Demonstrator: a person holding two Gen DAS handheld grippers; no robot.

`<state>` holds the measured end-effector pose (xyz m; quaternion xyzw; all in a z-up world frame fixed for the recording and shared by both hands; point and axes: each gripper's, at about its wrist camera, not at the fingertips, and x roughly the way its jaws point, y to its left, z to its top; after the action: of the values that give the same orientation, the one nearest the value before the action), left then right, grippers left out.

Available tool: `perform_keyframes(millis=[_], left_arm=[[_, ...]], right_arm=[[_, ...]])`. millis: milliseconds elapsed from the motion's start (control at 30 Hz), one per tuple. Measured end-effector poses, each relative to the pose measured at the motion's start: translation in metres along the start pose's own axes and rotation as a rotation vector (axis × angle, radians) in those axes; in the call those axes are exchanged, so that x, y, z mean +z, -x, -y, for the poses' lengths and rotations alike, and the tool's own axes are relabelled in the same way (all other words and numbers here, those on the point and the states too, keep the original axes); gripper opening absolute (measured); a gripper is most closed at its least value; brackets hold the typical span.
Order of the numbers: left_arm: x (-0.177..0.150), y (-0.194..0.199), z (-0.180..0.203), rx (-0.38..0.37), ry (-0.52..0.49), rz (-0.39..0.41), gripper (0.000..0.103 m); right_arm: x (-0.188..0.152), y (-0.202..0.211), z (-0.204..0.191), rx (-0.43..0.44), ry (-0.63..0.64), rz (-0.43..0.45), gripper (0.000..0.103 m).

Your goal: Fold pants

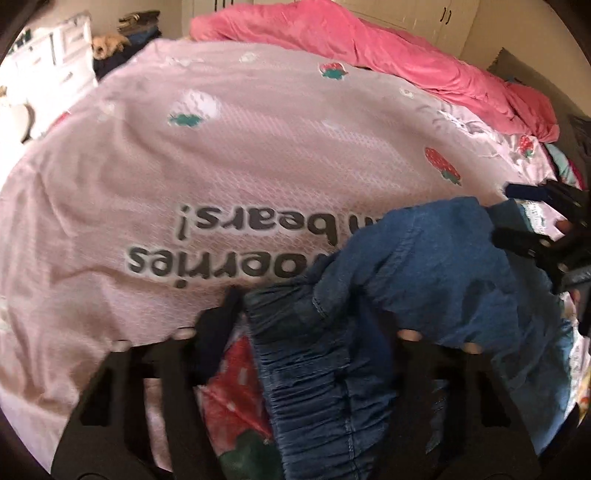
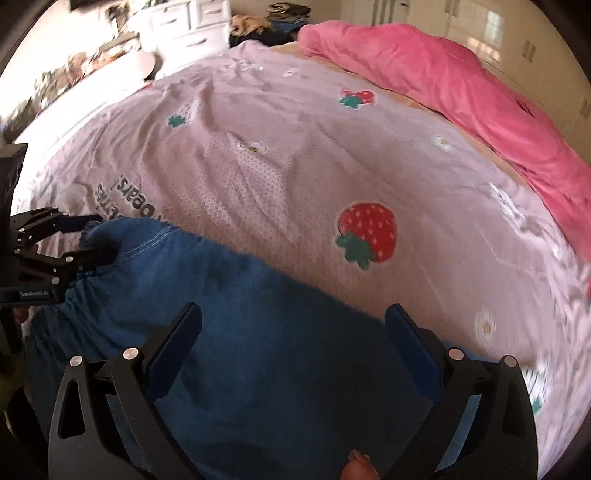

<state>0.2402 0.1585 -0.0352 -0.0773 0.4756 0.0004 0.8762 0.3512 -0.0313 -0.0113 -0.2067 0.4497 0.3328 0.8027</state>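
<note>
Blue denim pants point(image 2: 236, 350) lie on a pink strawberry-print bedsheet point(image 2: 295, 177). In the left wrist view the pants point(image 1: 424, 266) are bunched, with the elastic waistband point(image 1: 317, 369) running between my left gripper's fingers. My left gripper point(image 1: 306, 328) looks wide, and the fabric hides its right finger; it also shows in the right wrist view point(image 2: 88, 240), its fingers around the waistband edge. My right gripper point(image 2: 291, 325) is open, its fingers spread over the pants. It shows at the right edge of the left wrist view point(image 1: 517, 214).
A bright pink blanket point(image 2: 461, 96) is heaped along the far side of the bed. A white dresser point(image 2: 188, 29) and piled clothes point(image 2: 280, 14) stand beyond the bed's far corner. Closet doors point(image 2: 480, 26) are at the back right.
</note>
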Motion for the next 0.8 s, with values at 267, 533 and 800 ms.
perform_keyframes(millis=[267,533,800], left_arm=[[-0.003,0.023,0.006,0.007,-0.054,0.103,0.032],[-0.004,0.043,0.016,0.005,-0.08,0.176,0.032],[-0.012,0.05,0.018,0.017,-0.088,0.207,0.032]], right_arm=[[0.01,-0.021,-0.018,-0.034,0.215,-0.022,0.099],[0.012,-0.036,-0.028,-0.036,0.26,-0.023,0.095],[0.004,-0.034,-0.043,0.109,0.214,0.024,0.017]])
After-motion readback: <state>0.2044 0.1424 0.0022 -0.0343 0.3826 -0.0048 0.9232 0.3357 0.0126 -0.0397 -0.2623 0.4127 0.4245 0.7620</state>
